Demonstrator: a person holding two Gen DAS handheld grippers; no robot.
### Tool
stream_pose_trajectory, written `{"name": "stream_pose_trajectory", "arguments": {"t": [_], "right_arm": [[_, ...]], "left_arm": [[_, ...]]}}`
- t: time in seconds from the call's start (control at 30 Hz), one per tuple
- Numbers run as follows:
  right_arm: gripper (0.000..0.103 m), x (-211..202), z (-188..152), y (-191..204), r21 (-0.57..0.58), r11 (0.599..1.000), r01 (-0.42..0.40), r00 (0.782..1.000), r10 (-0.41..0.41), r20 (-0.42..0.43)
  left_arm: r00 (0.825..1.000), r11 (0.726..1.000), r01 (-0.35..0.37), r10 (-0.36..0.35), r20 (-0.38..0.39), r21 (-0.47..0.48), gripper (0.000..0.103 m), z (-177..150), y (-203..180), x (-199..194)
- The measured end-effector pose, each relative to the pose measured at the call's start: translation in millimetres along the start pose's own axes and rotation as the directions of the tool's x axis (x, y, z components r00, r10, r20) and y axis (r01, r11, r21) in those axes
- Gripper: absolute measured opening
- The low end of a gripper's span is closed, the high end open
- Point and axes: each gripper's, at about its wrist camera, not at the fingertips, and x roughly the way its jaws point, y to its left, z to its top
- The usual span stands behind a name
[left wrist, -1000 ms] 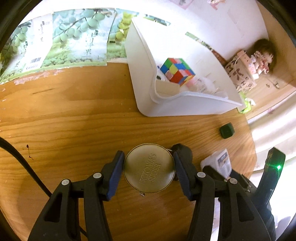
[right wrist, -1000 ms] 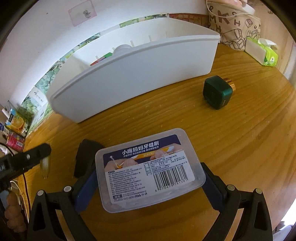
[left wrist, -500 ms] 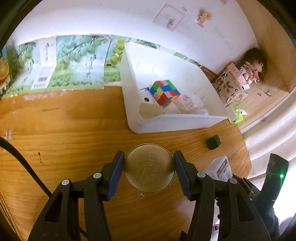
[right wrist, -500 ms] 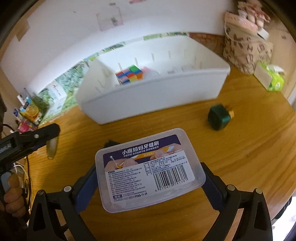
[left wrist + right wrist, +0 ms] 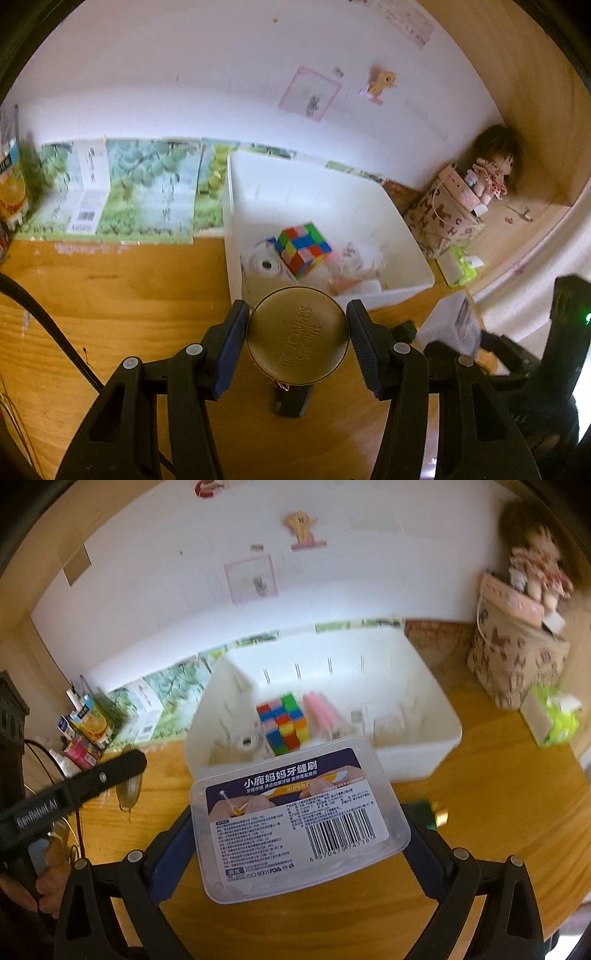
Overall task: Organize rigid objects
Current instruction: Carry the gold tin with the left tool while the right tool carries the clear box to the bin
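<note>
Now the left gripper has its fingers clamped on a round tin, and the right gripper pinches a clear plastic box above the desk.

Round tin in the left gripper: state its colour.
Dull gold, with embossed lettering on the lid; the round tin shows best in the left wrist view.

Left claw: black plastic arms, blue ribbed pads, silver screws, black cable trailing off to the side. Right claw: same black frame, blue pads, silver screws. White lettering on the left claw's side, probably "GenRobot.AI", blurred.
</note>
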Motion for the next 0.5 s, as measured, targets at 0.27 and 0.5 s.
{"name": "stream_pose_trajectory", "arguments": {"t": [0.27, 0.5], "right_arm": [[0.100, -3.4, 41.3, -11.8, -0.071, 0.997, -0.016, 0.999, 0.020, 0.051], [0.100, 1.4, 68.1, -25.1, -0.116, 0.993, -0.017, 0.996, 0.026, 0.081]], "left_arm": [[0.997, 1.000, -0.025, 0.025, 0.073, -0.005, 0.058, 13.8, -16.7, 0.9], [0.991, 0.999, -0.038, 0.040, 0.128, -0.016, 0.058, 25.1, -30.3, 9.1]]}}
